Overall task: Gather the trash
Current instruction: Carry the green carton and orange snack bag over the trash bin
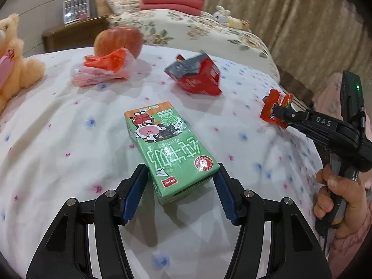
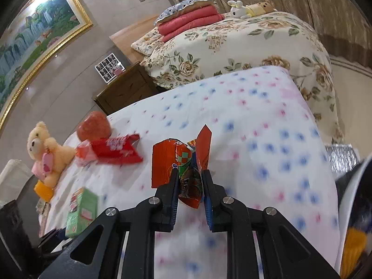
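A green milk carton (image 1: 166, 148) lies flat on the flowered white bedsheet (image 1: 58, 139). My left gripper (image 1: 181, 174) is open, its blue pads either side of the carton's near end. My right gripper (image 2: 190, 176) is shut on a crumpled orange snack wrapper (image 2: 183, 162) and holds it above the sheet; it also shows at the right of the left wrist view (image 1: 276, 112). A crushed red box (image 1: 197, 74) and a red-and-pink plastic wrapper (image 1: 104, 67) lie further back. The green carton also shows in the right wrist view (image 2: 81, 211).
A red apple (image 1: 118, 40) sits behind the plastic wrapper. A teddy bear (image 1: 14, 55) sits at the left edge. A second bed with a floral quilt (image 2: 232, 46), folded blankets (image 1: 172, 0) and a wooden nightstand (image 2: 125, 86) stand beyond.
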`<action>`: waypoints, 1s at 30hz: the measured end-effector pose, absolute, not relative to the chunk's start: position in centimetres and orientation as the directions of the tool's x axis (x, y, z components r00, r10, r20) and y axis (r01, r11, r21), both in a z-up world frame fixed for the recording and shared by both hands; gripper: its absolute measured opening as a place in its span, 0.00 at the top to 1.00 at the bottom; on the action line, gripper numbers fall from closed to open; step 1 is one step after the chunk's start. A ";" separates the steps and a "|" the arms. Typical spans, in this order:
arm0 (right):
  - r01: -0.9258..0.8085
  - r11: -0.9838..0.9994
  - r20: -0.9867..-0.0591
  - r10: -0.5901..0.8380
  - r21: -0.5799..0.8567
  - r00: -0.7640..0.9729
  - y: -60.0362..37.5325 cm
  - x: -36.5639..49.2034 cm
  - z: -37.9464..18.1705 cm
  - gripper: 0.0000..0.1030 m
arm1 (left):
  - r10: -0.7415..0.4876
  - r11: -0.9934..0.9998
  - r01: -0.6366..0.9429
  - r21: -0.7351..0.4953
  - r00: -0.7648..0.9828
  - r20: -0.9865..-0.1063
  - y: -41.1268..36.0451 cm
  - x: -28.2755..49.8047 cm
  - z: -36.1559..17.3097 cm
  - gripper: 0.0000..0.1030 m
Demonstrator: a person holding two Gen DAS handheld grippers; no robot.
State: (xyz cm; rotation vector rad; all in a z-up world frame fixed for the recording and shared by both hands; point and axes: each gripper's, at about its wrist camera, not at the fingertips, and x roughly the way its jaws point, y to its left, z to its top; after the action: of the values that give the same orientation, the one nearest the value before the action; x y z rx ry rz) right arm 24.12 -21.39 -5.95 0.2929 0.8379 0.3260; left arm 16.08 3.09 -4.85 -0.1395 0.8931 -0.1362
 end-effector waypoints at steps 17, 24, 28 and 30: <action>-0.140 0.897 -0.648 0.403 0.418 0.646 -23.0 17.7 -5.4 0.81 | -0.071 0.993 -0.032 -0.118 0.632 -0.772 2.1 16.6 -5.0 0.44; -0.114 0.903 -0.641 0.378 0.414 0.668 -24.8 15.6 -4.9 0.81 | -0.148 0.988 0.060 -0.144 0.651 -0.744 -0.6 14.8 -4.0 0.45; -0.093 0.907 -0.637 0.359 0.411 0.682 -25.9 14.2 -4.8 0.81 | -0.186 0.983 0.125 -0.138 0.657 -0.731 -3.1 13.9 -3.3 0.45; -0.077 0.906 -0.635 0.351 0.417 0.688 -26.7 13.6 -4.8 0.81 | -0.207 0.978 0.155 -0.139 0.657 -0.725 -4.2 13.6 -3.0 0.45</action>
State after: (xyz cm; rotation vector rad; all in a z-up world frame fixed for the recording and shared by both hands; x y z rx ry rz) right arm 13.62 -26.73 -4.76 0.3761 0.7793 0.2455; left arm 13.55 -4.19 -3.00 -0.0664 0.8294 -0.2056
